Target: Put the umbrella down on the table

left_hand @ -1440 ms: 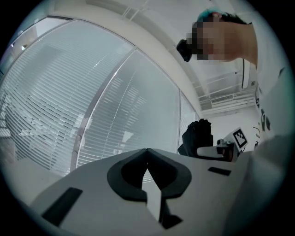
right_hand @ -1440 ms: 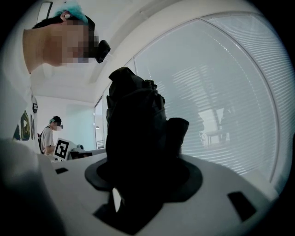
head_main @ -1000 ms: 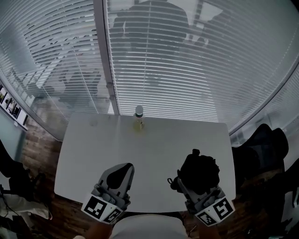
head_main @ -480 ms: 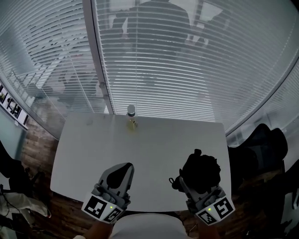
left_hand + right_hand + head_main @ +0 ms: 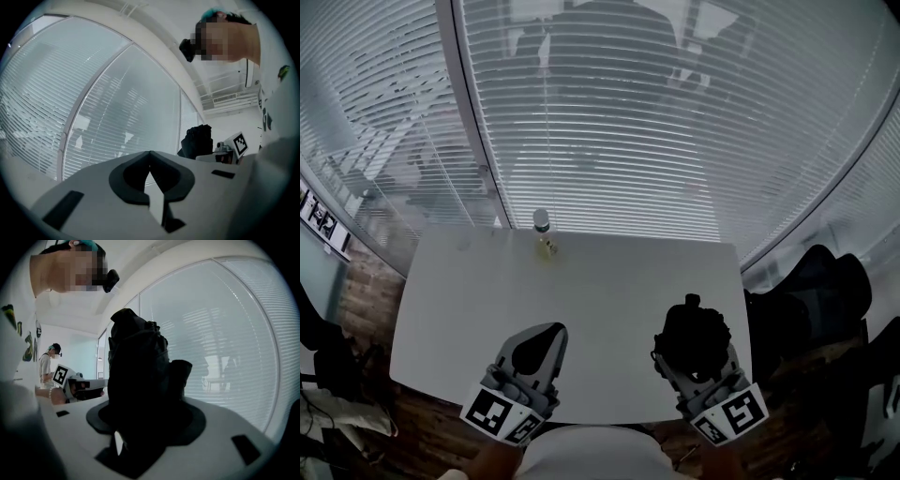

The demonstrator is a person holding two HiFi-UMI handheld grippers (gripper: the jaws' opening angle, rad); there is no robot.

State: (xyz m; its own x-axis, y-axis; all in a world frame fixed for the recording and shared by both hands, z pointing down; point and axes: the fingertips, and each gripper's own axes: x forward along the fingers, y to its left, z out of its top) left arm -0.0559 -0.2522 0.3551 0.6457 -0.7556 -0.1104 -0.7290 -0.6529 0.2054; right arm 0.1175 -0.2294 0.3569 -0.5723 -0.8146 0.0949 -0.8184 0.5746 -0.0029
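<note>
A folded black umbrella (image 5: 692, 330) stands bunched between the jaws of my right gripper (image 5: 697, 360), which is shut on it above the near right part of the white table (image 5: 600, 300). In the right gripper view the umbrella (image 5: 139, 373) fills the jaw gap and hides the fingertips. My left gripper (image 5: 540, 339) hovers over the table's near edge, left of the right one, shut with nothing in it. Its tips meet in the left gripper view (image 5: 150, 153), where the umbrella (image 5: 197, 139) shows off to the right.
A small clear bottle (image 5: 544, 231) with a pale cap stands at the table's far edge, against the window blinds (image 5: 675, 141). A dark chair or bag (image 5: 811, 300) sits just off the table's right side. Brown floor (image 5: 370, 300) shows at the left.
Table and bottle have slid leftwards in the head view, so both grippers now sit further right over the table. The umbrella stays gripped in the right one.
</note>
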